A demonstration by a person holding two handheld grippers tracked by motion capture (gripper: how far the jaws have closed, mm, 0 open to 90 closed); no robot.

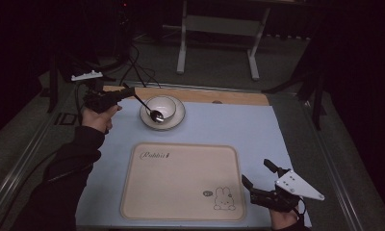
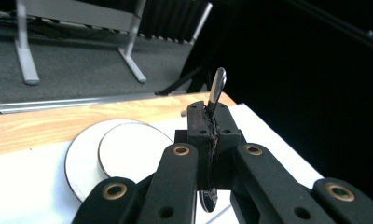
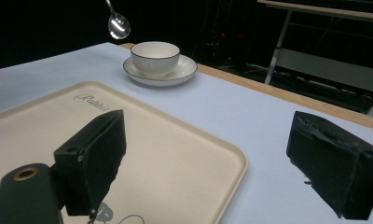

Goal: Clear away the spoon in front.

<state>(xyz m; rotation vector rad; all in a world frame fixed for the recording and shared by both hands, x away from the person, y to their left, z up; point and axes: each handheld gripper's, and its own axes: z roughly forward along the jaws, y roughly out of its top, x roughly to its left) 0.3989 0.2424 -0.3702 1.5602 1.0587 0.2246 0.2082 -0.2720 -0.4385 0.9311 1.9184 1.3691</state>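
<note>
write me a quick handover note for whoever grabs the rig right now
Left gripper: shut on the spoon handle, spoon bowl held in the air above the cup.
Right gripper: open, holding nothing, at the near right corner of the tray.
Things: cup sits on its saucer at the far side of the white mat; tray is bare.
Done: spoon is picked up.
Left: spoon not yet set down; cup and saucer untouched, probably headed for the tray.

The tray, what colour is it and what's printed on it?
The tray is cream, with a small rabbit drawing and the word Rabbit; it shows best in the high view.
</note>
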